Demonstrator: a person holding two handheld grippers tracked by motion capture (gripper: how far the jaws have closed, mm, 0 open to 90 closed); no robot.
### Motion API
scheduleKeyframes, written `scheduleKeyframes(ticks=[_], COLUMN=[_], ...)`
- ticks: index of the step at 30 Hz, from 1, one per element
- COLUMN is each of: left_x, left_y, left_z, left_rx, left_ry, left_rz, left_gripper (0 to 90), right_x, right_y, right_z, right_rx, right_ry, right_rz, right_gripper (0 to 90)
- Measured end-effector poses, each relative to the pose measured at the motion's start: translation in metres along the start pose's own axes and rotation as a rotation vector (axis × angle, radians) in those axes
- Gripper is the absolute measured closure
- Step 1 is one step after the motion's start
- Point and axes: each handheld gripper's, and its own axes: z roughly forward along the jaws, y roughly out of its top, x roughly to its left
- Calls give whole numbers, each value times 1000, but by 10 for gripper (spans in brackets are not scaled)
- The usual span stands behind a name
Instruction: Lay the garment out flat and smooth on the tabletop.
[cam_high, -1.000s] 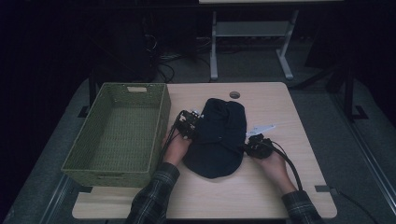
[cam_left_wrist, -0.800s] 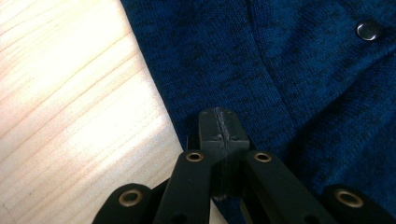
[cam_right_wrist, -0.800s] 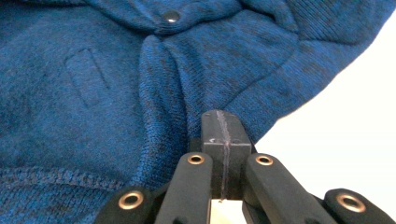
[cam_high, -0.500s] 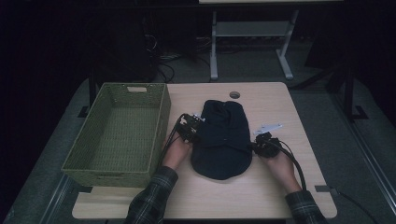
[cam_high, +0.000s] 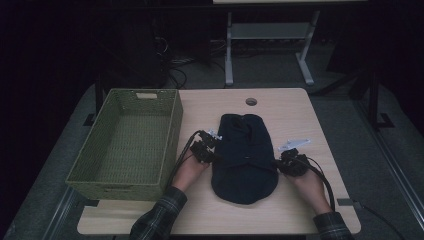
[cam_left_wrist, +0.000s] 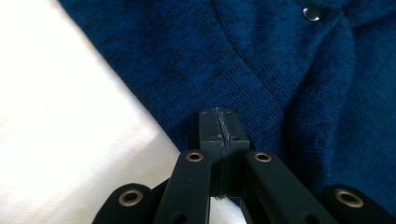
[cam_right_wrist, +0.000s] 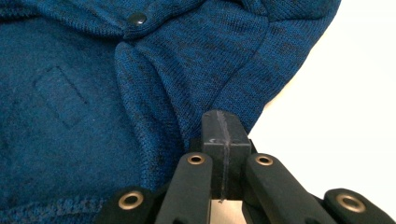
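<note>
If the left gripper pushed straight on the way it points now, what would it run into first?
The left gripper is shut at the edge of the dark blue knit garment, so it would likely plough straight into that fabric, roughly toward the metal snap. Whether its jaws pinch the cloth is unclear.

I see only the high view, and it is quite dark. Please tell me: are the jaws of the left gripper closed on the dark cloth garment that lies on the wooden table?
Observer: Yes. In the left gripper view the left gripper is shut and pinches the edge of the dark blue knitted garment.
Operator: And the other side?
Observer: The right gripper is shut as well. Folds of the knit run to its tip.
Operator: Has the garment any fastening?
Observer: Yes, a small round metal snap button sits on a seam of it.
</note>
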Motion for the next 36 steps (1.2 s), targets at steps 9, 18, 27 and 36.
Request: scheduleKeyframes(ticks=[9,18,27,36], left_x=[-28,-44,-58,-69], left_y=[-14,-25,-40,-49], left_z=[-4,-8,-14,-20], left_rx=[3,0,-5,-5], left_ry=[-16,-49,-91,-91], left_rz=[96,99,111,134], left_gripper=[900,900,900,884], right_x=[13,26,40,54], right_y=[-22,-40,-52,-62], right_z=[-19,-31,-42,-51], right_rx=[10,2,12,20], right_ry=[17,33,45,58], right_rz=[-22,-48,-78,-101], right_gripper=[900,900,900,898])
